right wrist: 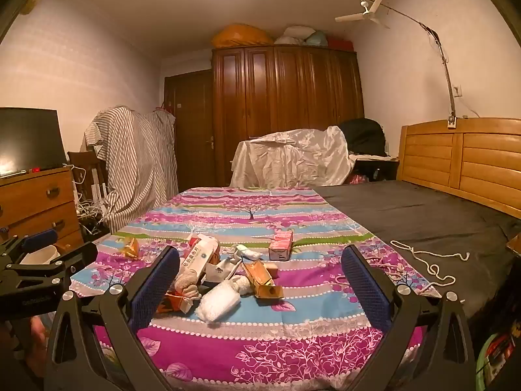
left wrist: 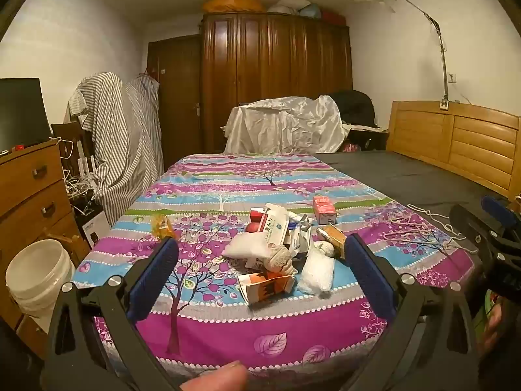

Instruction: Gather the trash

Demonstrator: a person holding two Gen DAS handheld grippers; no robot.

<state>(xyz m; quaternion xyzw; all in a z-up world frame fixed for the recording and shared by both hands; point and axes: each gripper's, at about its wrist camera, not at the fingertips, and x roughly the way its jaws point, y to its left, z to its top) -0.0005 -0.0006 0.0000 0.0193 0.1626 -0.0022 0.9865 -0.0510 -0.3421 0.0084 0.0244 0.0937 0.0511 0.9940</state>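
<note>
Both grippers, left gripper and right gripper, fingers spread wide, holding nothing.

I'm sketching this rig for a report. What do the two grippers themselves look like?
Both match. The left gripper and right gripper have black angular frames with triangular cut-outs and round silver bolts at the joints. Their fingers carry long, flat, dark blue pads with a fine grid texture. No cables show. A bare fingertip shows below; no sleeve is visible.
</note>
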